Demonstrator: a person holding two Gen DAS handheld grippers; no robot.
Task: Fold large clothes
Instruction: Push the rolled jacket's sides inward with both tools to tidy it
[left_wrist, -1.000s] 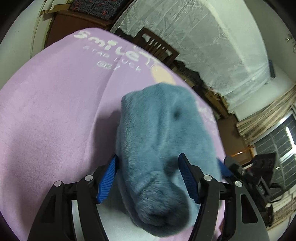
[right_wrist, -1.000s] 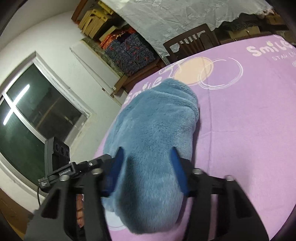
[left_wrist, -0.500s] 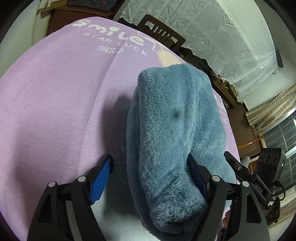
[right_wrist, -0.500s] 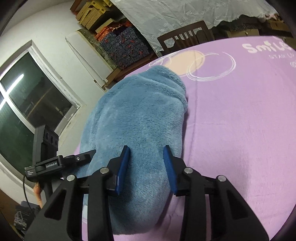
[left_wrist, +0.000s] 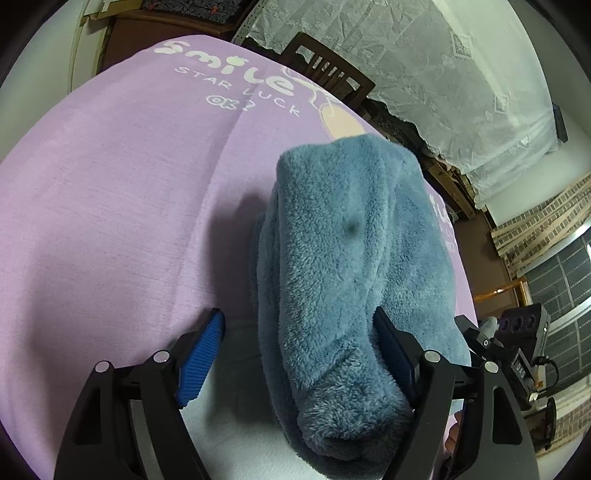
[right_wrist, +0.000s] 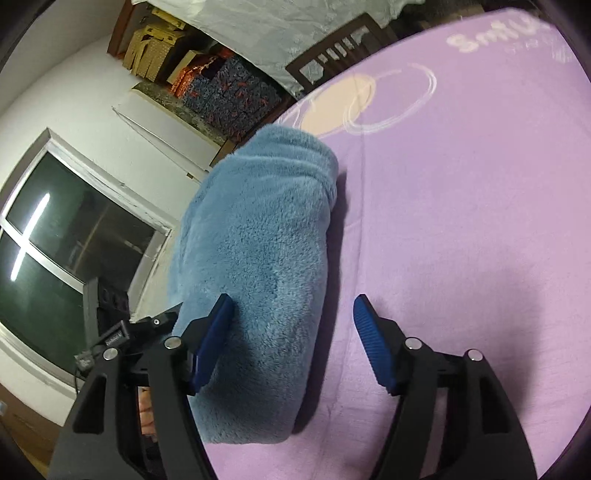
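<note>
Fleece garment (left_wrist: 354, 280), blue, lies as a folded bundle near the edge of the purple-covered tabletop (left_wrist: 110, 206). Left tool (left_wrist: 299, 354) and right tool (right_wrist: 291, 332) both spread apart, gripping nothing. Fold looks complete; next likely withdrawing or a final tidy-up press.

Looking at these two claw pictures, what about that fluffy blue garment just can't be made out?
- Left wrist view: the near end of the blue fleece garment runs past the bottom edge.
- Right wrist view: its far side is hidden behind its own bulk.
- Both views: what kind of garment it is; the folds hide its shape.
</note>
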